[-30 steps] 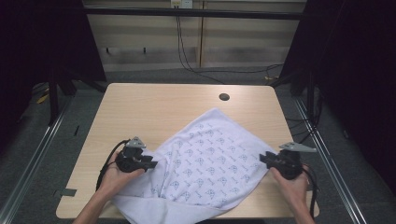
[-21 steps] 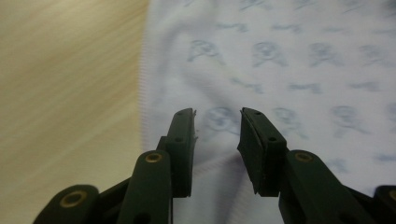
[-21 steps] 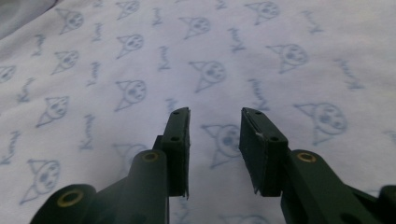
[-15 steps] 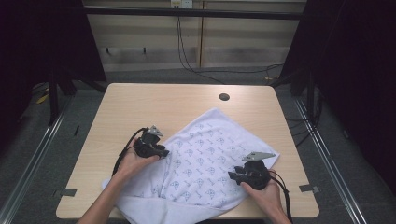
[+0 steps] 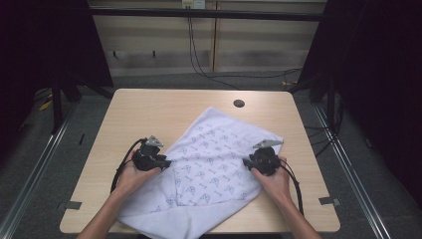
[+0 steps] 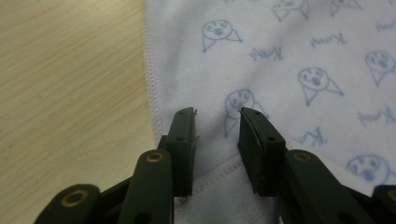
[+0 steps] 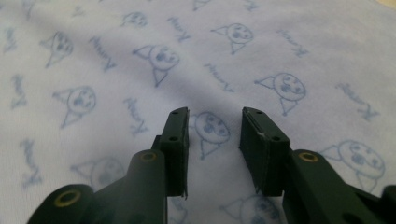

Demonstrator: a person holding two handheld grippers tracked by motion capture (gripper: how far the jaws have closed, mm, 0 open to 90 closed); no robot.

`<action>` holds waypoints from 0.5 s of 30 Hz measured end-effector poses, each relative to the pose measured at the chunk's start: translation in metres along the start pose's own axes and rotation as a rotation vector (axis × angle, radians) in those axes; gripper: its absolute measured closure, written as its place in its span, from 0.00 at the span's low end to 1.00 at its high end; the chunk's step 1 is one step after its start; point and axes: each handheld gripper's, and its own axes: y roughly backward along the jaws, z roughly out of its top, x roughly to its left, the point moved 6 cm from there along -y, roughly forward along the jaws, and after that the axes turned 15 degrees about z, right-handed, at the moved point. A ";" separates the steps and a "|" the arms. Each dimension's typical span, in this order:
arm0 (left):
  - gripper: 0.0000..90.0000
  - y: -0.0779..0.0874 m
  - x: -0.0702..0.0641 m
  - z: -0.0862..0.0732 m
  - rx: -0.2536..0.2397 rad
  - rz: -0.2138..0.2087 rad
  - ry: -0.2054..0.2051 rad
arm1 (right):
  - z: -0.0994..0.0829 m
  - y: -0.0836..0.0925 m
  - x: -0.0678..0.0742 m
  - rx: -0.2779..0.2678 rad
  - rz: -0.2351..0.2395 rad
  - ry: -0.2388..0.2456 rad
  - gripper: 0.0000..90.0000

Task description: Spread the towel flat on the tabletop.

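Both grippers have closed in over the cloth (image 5: 209, 164) since a second ago: the left gripper (image 5: 161, 162) has come up from the near-left edge, the right gripper (image 5: 247, 162) in from the right edge. Jaws released on both, gripping nothing. The cloth lies spread across the near half of the bench (image 5: 149, 114); a fresh grasp looks close

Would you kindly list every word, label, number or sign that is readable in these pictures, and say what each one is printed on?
Repeated blue script word between the little cartoon faces on the white cloth: handwriting-style, starts with what looks like a "K", too blurred to read for certain in either gripper view.
Same print on the cloth in the high view: too small to read.
Left tool, right tool, table: no text visible.
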 end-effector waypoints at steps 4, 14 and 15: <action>0.69 0.001 0.002 -0.002 0.001 -0.041 0.046 | 0.025 -0.020 -0.016 0.011 -0.025 -0.007 0.65; 0.62 0.011 0.005 -0.018 -0.042 -0.074 0.042 | 0.030 -0.012 0.010 -0.008 0.080 0.027 0.64; 0.62 0.011 0.004 -0.018 -0.056 -0.071 0.037 | 0.026 -0.006 0.019 -0.012 0.107 0.036 0.64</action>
